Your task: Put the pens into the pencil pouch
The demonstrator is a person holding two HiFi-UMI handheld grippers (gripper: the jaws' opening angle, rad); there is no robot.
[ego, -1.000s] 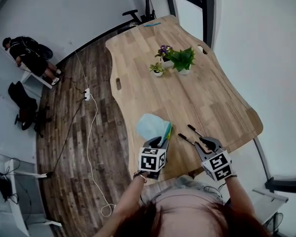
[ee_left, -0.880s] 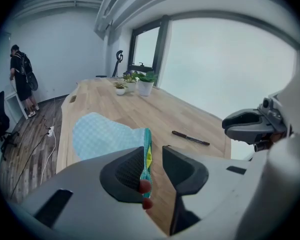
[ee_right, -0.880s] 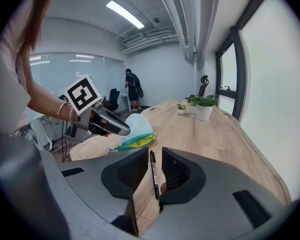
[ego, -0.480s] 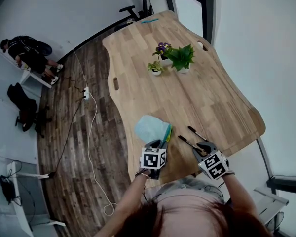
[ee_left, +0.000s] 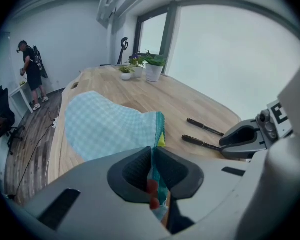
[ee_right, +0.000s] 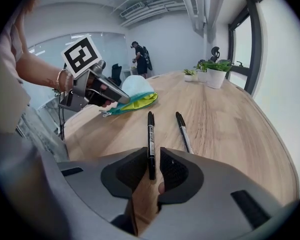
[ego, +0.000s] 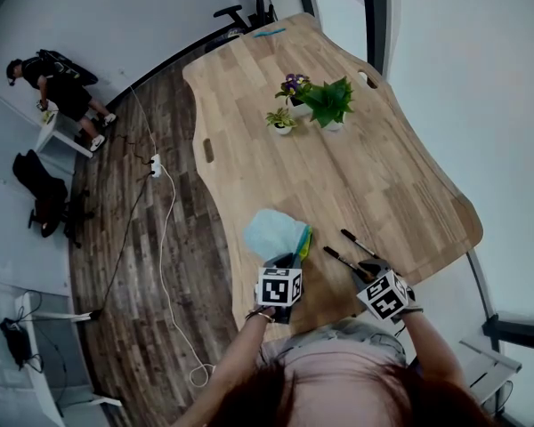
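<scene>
Your left gripper (ee_left: 152, 156) has just been closing and pinches the teal zip edge of the pencil pouch (ee_left: 105, 126), which lies by the table's (ego: 365, 176) left edge. Your right gripper (ee_right: 153, 160) stands slightly apart around the tail of one pen (ee_right: 150, 129) without squeezing it. The second pen (ee_right: 184, 131) lies just beside. Bare tabletop runs ahead to the plants (ego: 327, 105).

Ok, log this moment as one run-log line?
left gripper: jaws just closing, now clamped on pencil pouch rim | right gripper: open, pen between jaws, ungripped | second pen: lying on table
</scene>
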